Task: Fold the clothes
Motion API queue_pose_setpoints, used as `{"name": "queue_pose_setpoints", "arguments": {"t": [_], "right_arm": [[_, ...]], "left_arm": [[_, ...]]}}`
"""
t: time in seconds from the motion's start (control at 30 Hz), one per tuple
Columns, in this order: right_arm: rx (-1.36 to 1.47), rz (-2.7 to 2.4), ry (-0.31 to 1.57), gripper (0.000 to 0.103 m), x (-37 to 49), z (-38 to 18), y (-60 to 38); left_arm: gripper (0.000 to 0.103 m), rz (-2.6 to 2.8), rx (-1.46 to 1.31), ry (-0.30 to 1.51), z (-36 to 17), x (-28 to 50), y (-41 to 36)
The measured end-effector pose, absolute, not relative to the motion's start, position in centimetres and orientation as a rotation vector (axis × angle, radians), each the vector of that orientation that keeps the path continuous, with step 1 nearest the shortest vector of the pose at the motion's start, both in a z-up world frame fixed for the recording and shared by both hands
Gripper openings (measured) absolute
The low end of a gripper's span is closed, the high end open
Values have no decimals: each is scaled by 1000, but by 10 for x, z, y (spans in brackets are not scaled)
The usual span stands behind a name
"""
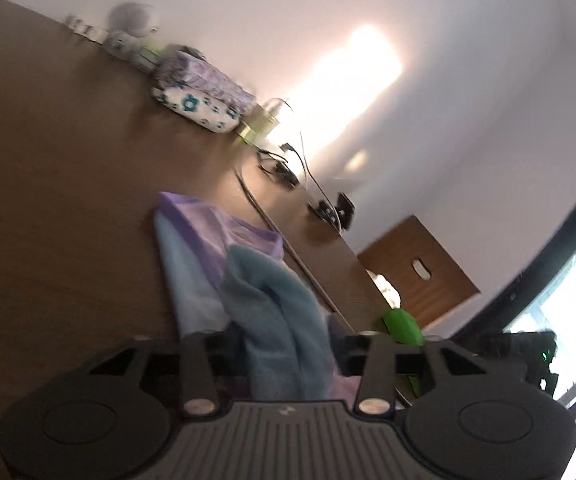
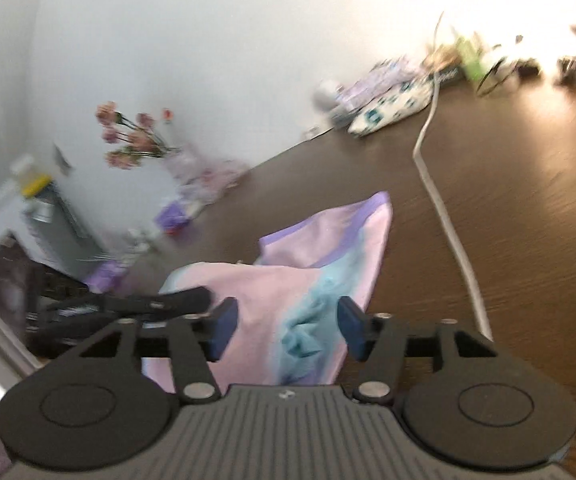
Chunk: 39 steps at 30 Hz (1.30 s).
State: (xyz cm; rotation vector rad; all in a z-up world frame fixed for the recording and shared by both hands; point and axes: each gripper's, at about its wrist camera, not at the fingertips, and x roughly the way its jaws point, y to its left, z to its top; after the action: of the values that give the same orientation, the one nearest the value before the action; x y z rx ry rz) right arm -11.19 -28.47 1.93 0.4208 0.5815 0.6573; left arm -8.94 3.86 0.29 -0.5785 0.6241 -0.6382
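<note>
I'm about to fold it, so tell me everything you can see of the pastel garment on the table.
The garment is thin, soft-looking fabric in pale pink, with lilac bands and a light blue, bunched strip. It lies crumpled and partly folded on the dark wooden table, one corner stretched away from the cameras. Its near part sits between the open jaws of the right gripper and the left gripper; neither visibly pinches it. A white strap lies apart, beside it.

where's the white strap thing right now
In the right wrist view the white strap lies on the brown table, right of the pastel garment, running from the clutter at the far wall toward the camera.
</note>
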Motion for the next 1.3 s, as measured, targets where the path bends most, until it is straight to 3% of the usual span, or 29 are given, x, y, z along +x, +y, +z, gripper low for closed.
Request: {"name": "queue_pose_setpoints", "arguments": {"t": [0.1, 0.17, 0.23, 0.27, 0.33, 0.4, 0.63, 1.0, 1.13, 1.17, 1.2, 1.23, 1.27, 1.3], "right_arm": [[406, 654, 566, 57, -116, 17, -279], [415, 646, 569, 52, -117, 14, -276], [408, 642, 565, 27, -119, 12, -269], [392, 627, 567, 26, -121, 10, -265], [390, 612, 541, 11, -125, 12, -262], [414, 598, 478, 6, -133, 18, -266], [360, 480, 426, 6, -149, 10, -265], [343, 479, 435, 10, -153, 5, -260], [341, 467, 432, 10, -155, 3, -259], [341, 463, 432, 10, -156, 2, -258], [340, 460, 432, 10, -158, 1, -257], [339, 450, 420, 10, -161, 1, -256], [338, 441, 409, 10, -164, 0, -256], [338, 432, 396, 10, -167, 0, -255]], "left_arm": [[86, -615, -576, 575, 8, -102, 49], [86, -615, -569, 572, 12, -107, 52], [86, -629, -561, 583, 14, -111, 51], [86, -643, -554, 580, 15, -115, 50], [86, -658, -546, 581, 13, -118, 45], [86, -675, -544, 596, 9, -124, 39], [96, -680, -425, 480, 9, -158, 40], [94, -753, -214, 389, 13, -190, 12], [84, -751, -225, 438, 5, -185, 3], [76, -744, -245, 440, 3, -184, 4], [53, -740, -272, 439, 2, -182, 5], [38, -737, -305, 443, 2, -178, 7], [10, -731, -337, 453, 1, -174, 11], [8, -721, -369, 468, -1, -169, 15]]}}
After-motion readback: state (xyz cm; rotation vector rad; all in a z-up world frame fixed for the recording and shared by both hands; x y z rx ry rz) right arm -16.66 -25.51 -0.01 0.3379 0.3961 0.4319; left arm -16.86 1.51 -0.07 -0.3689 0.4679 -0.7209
